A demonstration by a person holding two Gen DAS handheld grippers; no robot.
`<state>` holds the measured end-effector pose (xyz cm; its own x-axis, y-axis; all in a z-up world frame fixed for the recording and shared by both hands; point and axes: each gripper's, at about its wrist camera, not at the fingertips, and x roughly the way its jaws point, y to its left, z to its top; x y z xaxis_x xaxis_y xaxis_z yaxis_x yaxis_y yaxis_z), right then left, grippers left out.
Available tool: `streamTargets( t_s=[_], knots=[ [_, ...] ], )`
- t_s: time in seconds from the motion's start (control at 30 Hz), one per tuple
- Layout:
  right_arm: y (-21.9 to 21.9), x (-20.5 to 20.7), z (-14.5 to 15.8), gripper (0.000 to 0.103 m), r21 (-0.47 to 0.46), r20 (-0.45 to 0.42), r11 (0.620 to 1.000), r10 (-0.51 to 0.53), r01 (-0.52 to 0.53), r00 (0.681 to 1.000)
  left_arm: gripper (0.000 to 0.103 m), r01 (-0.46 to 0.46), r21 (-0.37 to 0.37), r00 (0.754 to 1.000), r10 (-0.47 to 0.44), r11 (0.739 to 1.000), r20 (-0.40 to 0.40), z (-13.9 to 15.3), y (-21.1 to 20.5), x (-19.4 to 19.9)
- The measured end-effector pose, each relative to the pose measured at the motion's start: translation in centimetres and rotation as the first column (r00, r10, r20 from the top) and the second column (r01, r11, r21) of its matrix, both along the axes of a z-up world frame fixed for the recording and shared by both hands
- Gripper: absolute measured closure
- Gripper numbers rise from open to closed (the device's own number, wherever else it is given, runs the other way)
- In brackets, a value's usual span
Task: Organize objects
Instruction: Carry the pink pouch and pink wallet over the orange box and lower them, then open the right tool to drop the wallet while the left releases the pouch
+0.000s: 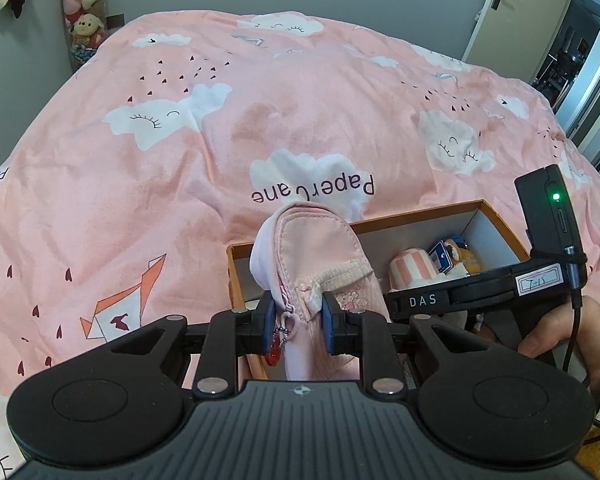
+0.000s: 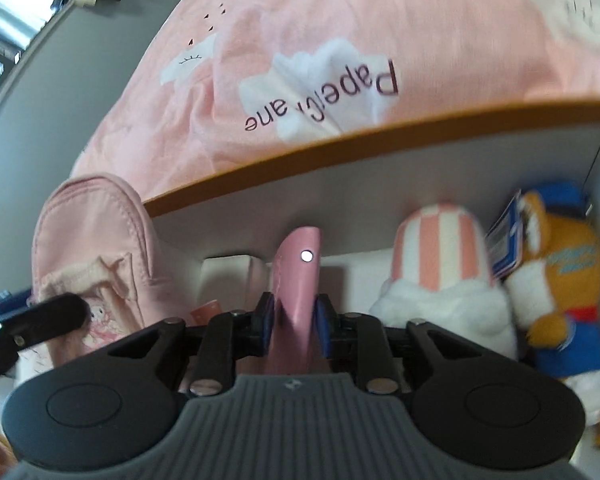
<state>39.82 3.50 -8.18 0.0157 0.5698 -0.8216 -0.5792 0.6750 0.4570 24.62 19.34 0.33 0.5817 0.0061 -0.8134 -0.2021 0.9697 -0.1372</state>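
Left hand-held gripper (image 1: 299, 322) clamps pink pouch (image 1: 316, 256); right hand-held gripper (image 2: 293, 322) clamps pink case (image 2: 298, 280).

My view: home bedroom. Pink cloud duvet (image 1: 260, 120) covers bed, plush toys (image 1: 82, 8) hang on wall, door (image 1: 500, 4) ajar.

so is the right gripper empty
No, the right gripper is shut on a pink case with a white stud, above the box.

Left hand-held gripper (image 1: 298, 320) clamped on held item; right hand-held gripper (image 2: 296, 320) likewise clamped, level.
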Motion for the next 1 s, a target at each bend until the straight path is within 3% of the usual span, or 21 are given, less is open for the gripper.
streamTargets(
  t_s=[0.23,0.43,0.57,0.67,0.87,0.93,1.0],
  knots=[
    [-1.0,-0.7,2.9,0.067,-0.021,0.129,0.995,0.098,-0.096,0.987,0.077,0.042,0.01,0.999,-0.042,0.999,-0.005,0.4,-0.7,-0.2],
    [-1.0,-1.8,3.3,0.083,-0.106,0.193,0.972,0.225,-0.208,0.955,0.077,0.063,0.021,0.998,-0.062,0.998,-0.03,0.0,-0.9,0.3],
    [-1.9,-1.5,3.8,0.083,-0.105,0.244,0.981,0.185,-0.164,0.952,0.077,0.094,-0.038,0.993,-0.096,0.995,-0.069,-0.9,-1.0,1.3],
    [-2.8,-2.0,4.3,0.082,-0.107,0.257,0.972,0.232,-0.211,0.938,0.077,0.091,-0.055,0.989,-0.097,0.994,-0.111,-2.0,-1.4,2.4],
    [-4.5,-3.6,4.8,0.071,-0.191,0.343,0.935,0.349,-0.298,0.872,0.077,0.031,-0.159,0.985,-0.057,0.987,-0.163,-4.4,-1.5,4.2],
    [-4.8,-3.9,4.7,0.062,-0.229,0.374,0.921,0.383,-0.316,0.845,0.077,0.018,-0.165,0.983,-0.047,0.986,-0.175,-5.1,-1.5,4.8],
    [-5.1,-4.0,4.4,0.06,-0.26,0.39,0.909,0.408,-0.326,0.825,0.077,0.012,-0.145,0.981,-0.04,0.989,-0.191,-5.8,-1.6,5.3]
  ],
)
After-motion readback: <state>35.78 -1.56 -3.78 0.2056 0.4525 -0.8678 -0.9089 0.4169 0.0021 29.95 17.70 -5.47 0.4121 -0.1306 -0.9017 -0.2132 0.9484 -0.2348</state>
